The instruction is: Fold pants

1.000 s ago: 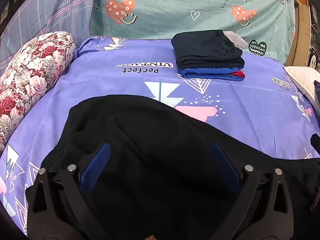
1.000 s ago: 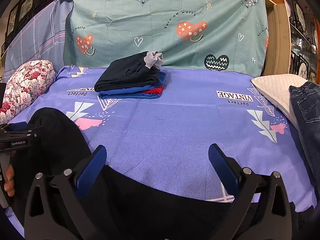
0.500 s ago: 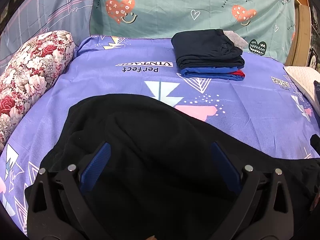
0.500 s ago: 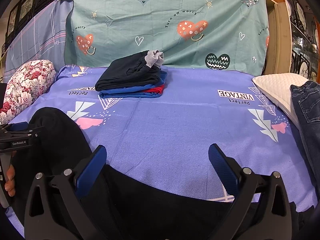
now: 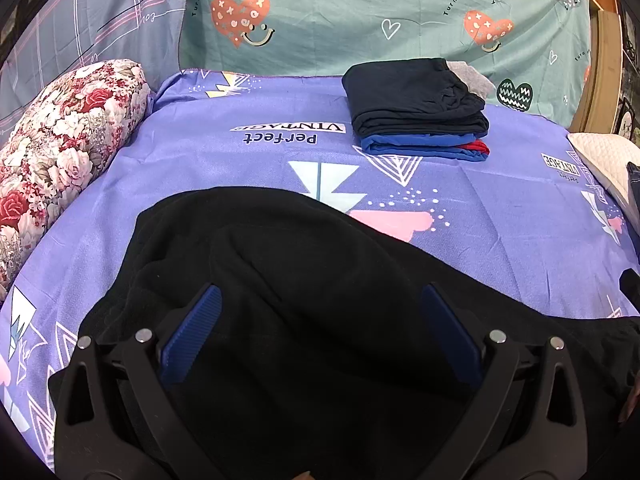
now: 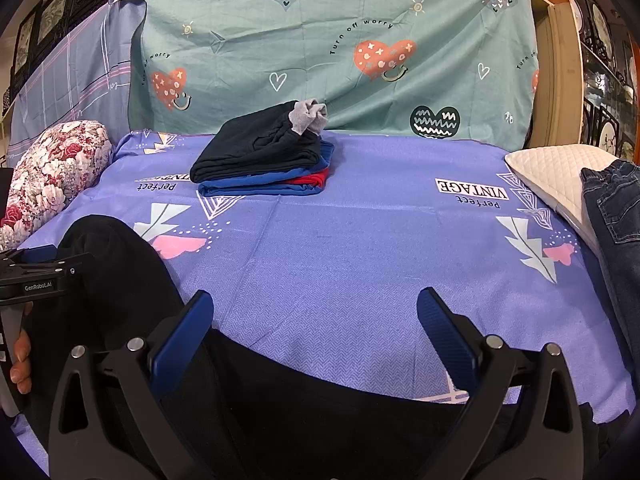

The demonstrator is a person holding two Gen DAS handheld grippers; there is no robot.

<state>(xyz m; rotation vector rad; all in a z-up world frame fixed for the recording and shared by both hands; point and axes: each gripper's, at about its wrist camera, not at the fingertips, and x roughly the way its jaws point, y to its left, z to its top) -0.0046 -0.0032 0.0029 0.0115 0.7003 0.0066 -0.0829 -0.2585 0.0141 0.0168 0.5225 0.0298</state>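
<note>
- We have the black pants point(image 5: 304, 320) spread in a loose, rumpled heap on the near part of the purple bed sheet point(image 5: 480, 208), well short of the folded clothes stack point(image 5: 416, 116)
- Our left hand-held gripper point(image 5: 320, 304) sits low over the pants, its two blue fingers point(image 5: 192, 336) spread wide with dark cloth showing between them, nothing pinched
- From the right wrist view, our right hand-held gripper point(image 6: 316, 312) is also spread wide, its blue fingers point(image 6: 180, 340) poised above the pants' far edge where black cloth point(image 6: 280, 408) meets bare sheet point(image 6: 360, 264)
- In that same view the left hand-held gripper's body point(image 6: 32, 276) shows far left of the stack, and we glimpse fingers of the left hand point(image 6: 20, 356) wrapped on its handle
- The stack lies at the back of the bed: a dark garment on top, blue and red layers under it, a grey bit point(image 6: 308, 114) poking out at its far end
- Left of the stack, a floral bolster point(image 5: 56, 140) lines the bed's edge
- Right of the stack, a white quilted pillow point(image 6: 556, 176) with denim jeans point(image 6: 616, 216) draped over it
- Behind the stack hangs a teal sheet with hearts point(image 6: 340, 40)
</note>
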